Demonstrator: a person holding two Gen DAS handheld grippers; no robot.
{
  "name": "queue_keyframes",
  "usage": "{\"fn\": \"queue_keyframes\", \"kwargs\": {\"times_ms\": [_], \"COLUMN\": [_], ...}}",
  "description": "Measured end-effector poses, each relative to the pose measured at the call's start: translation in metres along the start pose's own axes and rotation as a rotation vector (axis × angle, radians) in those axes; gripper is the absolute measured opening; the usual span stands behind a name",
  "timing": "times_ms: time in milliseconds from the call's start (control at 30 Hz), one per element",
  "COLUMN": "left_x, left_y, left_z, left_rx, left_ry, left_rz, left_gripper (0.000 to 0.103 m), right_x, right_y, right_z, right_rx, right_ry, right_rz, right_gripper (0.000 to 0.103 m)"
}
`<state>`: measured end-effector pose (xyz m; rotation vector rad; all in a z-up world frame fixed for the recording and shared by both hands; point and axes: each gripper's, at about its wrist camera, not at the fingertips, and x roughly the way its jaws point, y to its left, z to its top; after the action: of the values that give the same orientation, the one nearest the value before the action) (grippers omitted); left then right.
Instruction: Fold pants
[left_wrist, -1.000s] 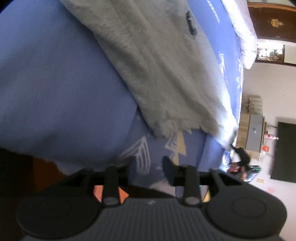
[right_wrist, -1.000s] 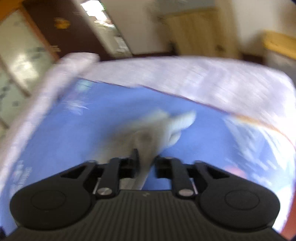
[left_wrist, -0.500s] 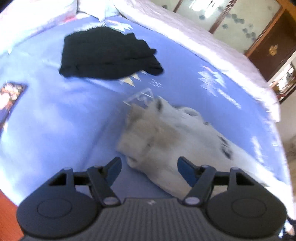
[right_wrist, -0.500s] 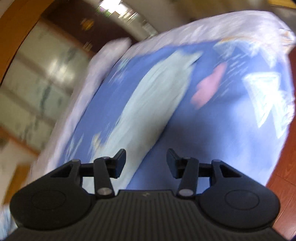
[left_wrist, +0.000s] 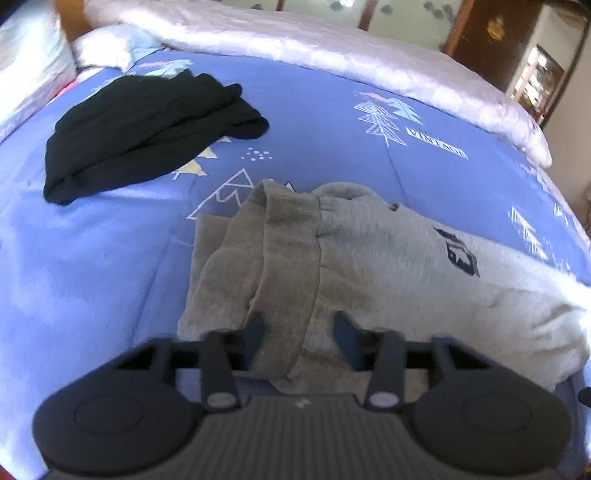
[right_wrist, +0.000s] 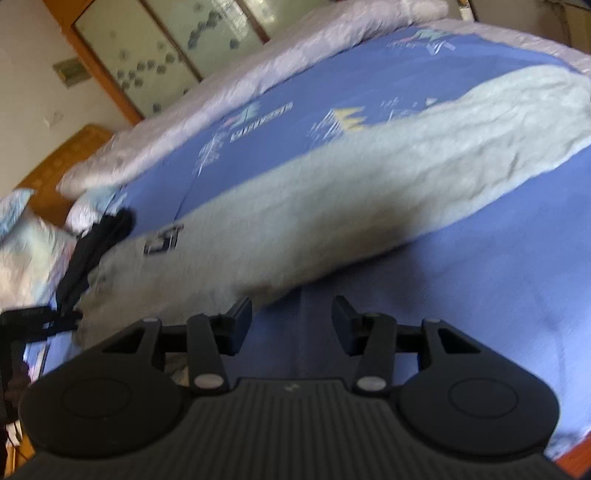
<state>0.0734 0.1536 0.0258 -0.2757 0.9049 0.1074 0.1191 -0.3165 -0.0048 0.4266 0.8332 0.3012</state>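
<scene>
Blue patterned bedsheet carries grey pants and a black garment; both claws gape, released.

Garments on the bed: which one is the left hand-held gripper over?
The grey pants, stretched out along the bed; the left hand-held gripper straddles their waistband. The black garment lies bunched farther away.

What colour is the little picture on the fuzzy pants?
Dark navy, nearly black, on the light grey fleece pants. The patch shows best in the left wrist view.
</scene>
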Motion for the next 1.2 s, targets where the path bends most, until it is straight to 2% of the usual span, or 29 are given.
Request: {"fn": "queue_keyframes", "kwargs": {"times_ms": [33, 67, 133, 233, 367, 500, 567, 667, 700, 733, 767, 800, 867, 900, 933, 967, 1000, 1067, 1100, 1167, 1200], "left_x": [0.002, -0.003, -0.008, -0.013, -0.021, -0.020, -0.022, -0.035, -0.039, -0.041, -0.042, -0.042, -0.036, -0.030, -0.023, -0.015, -0.006, 0.011, 0.019, 0.027, 0.033], "left_y": [-0.002, -0.002, 0.000, 0.007, 0.026, 0.058, 0.073, 0.085, 0.086, 0.086, 0.085, 0.083, 0.078, 0.074, 0.069, 0.064, 0.059, 0.047, 0.041, 0.033, 0.031], "left_z": [-0.001, -0.005, -0.011, -0.015, -0.018, -0.024, -0.028, -0.033, -0.035, -0.036, -0.040, -0.042, -0.046, -0.048, -0.050, -0.052, -0.055, -0.057, -0.058, -0.056, -0.054], "left_rx": [0.018, 0.025, 0.032, 0.024, -0.011, -0.105, -0.189, -0.313, -0.343, -0.373, -0.402, -0.430, -0.485, -0.514, -0.546, -0.586, -0.619, -0.643, -0.646, -0.630, -0.628], "left_ry": [0.008, 0.005, -0.005, -0.022, -0.041, -0.006, 0.011, -0.007, -0.006, 0.003, 0.008, 0.014, 0.038, 0.058, 0.080, 0.104, 0.118, 0.139, 0.136, 0.119, 0.147], "left_rz": [0.017, 0.024, 0.040, 0.079, 0.143, 0.179, 0.142, 0.019, -0.022, -0.076, -0.130, -0.182, -0.284, -0.335, -0.372, -0.398, -0.420, -0.447, -0.443, -0.421, -0.406], "left_gripper": [0.002, 0.002, 0.002, 0.002, 0.002, 0.002, 0.002, 0.003, 0.010, 0.027, 0.036, 0.050, 0.055, 0.062, 0.078, 0.084, 0.086, 0.084, 0.076, 0.032, 0.008], "right_x": [-0.002, -0.001, -0.005, -0.003, 0.001, 0.004, -0.007, -0.011, -0.011, -0.011, -0.011, -0.012, -0.013, -0.013, -0.012, -0.013, -0.014, -0.015, -0.015, -0.021, -0.027], "right_y": [0.001, 0.002, -0.007, -0.025, -0.030, -0.026, -0.030, -0.034, -0.033, -0.035, -0.037, -0.038, -0.040, -0.041, -0.041, -0.043, -0.045, -0.048, -0.049, -0.058, -0.064], "right_z": [-0.007, -0.016, -0.024, -0.019, -0.021, -0.021, -0.028, -0.031, -0.032, -0.033, -0.033, -0.033, -0.034, -0.034, -0.034, -0.034, -0.034, -0.034, -0.034, -0.030, -0.028], "right_rx": [0.003, 0.007, 0.037, 0.155, 0.234, 0.222, 0.216, 0.222, 0.224, 0.227, 0.229, 0.232, 0.238, 0.241, 0.245, 0.250, 0.255, 0.267, 0.275, 0.317, 0.346], "right_ry": [0.012, -0.006, -0.060, -0.058, -0.066, -0.071, -0.072, -0.074, -0.075, -0.075, -0.075, -0.076, -0.077, -0.078, -0.079, -0.080, -0.080, -0.081, -0.079, -0.087, -0.116], "right_rz": [-0.007, -0.001, 0.053, 0.122, 0.167, 0.169, 0.172, 0.180, 0.181, 0.184, 0.188, 0.191, 0.198, 0.201, 0.205, 0.209, 0.214, 0.223, 0.228, 0.239, 0.243], "right_gripper": [0.051, 0.050, 0.050, 0.050, 0.045, 0.045, 0.045, 0.045, 0.045, 0.045, 0.045, 0.045, 0.045, 0.045, 0.045, 0.046, 0.046, 0.046, 0.046, 0.047, 0.048]}}
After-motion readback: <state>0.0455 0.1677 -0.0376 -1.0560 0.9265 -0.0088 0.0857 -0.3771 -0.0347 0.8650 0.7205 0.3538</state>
